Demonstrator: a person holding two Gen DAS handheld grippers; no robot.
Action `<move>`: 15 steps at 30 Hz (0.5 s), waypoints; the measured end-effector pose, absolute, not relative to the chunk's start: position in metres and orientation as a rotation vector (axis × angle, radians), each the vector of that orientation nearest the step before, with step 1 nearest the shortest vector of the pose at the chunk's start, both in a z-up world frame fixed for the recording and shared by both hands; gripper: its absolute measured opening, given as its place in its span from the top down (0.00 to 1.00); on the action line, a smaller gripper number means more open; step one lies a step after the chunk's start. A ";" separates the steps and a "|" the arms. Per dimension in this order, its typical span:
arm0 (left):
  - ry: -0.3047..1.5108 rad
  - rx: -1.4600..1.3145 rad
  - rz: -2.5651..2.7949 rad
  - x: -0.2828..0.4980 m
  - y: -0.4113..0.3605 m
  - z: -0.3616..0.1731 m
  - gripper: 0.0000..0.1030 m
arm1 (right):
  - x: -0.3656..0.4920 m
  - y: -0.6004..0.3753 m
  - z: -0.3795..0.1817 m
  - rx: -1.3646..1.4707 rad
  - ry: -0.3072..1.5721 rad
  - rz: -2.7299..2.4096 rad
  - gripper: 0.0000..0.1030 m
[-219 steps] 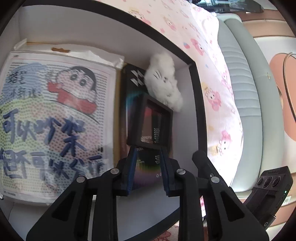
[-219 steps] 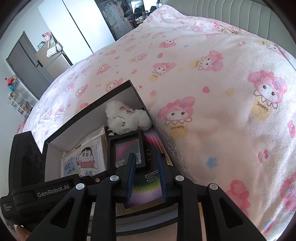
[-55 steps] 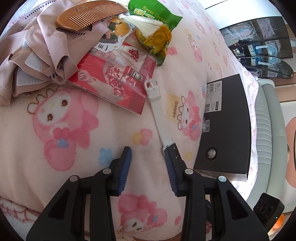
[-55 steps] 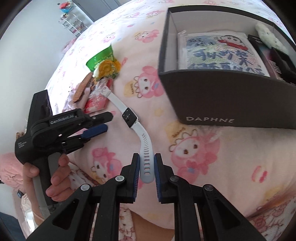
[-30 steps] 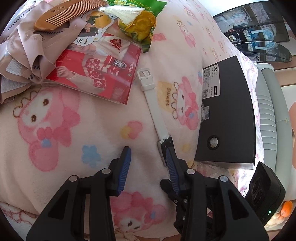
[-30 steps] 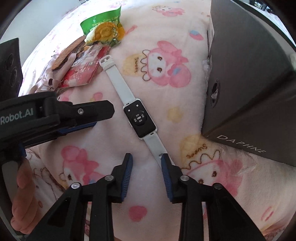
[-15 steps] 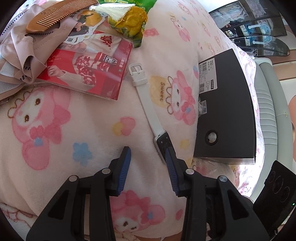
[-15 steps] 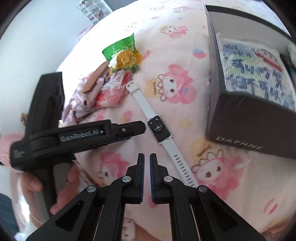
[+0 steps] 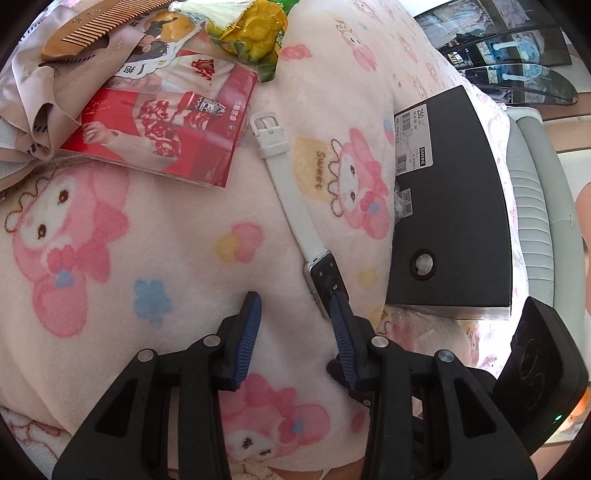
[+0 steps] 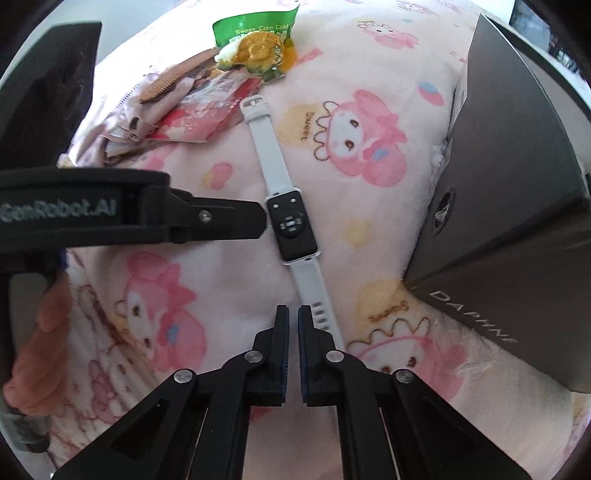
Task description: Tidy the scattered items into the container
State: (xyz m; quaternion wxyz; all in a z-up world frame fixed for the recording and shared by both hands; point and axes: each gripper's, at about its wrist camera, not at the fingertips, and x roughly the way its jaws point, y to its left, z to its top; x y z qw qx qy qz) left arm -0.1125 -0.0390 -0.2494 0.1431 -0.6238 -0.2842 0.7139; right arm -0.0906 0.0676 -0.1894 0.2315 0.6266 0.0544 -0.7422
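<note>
Left gripper (image 9: 294,306) hangs low over the blanket (image 9: 155,229) with its blue-padded fingers spread, and the dark face of the white-strapped watch (image 9: 295,221) lies just beside the right-hand pad; from the right wrist view that finger's tip seems to touch the edge of the watch face, though the angle is too poor to be sure. Right gripper (image 10: 289,314) is pressed nearly together with nothing between its fingers, hovering just beside the holed end of the strap.

The watch lies stretched flat on the blanket, buckle end near the red snack packet (image 9: 162,125), and the dark shoe box (image 9: 450,206) stands close on its far side, only its outer walls showing from here. A comb (image 9: 92,26), a green corn snack bag (image 10: 258,40) and some beige cloth (image 9: 29,92) are heaped further off.

The step in hand looks like the pickup of the watch, with the left tool best placed for it. The next move calls for shifting those spread fingers sideways so they straddle the watch body or strap, pressing down a little into the soft blanket, then closing; the thin flat strap may slip if pinched only at an edge
</note>
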 end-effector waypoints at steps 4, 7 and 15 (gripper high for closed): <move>-0.791 -1.797 2.066 -0.112 -0.035 -0.248 0.63 | -0.084 0.080 -0.170 1.684 -0.057 -1.966 0.98; -0.756 -1.805 2.070 -0.111 -0.031 -0.248 0.63 | -0.074 0.085 -0.155 1.641 -0.084 -1.956 0.98; -0.777 -1.772 1.985 -0.108 -0.023 -0.249 0.63 | -0.066 0.099 -0.164 1.723 0.095 -2.080 0.97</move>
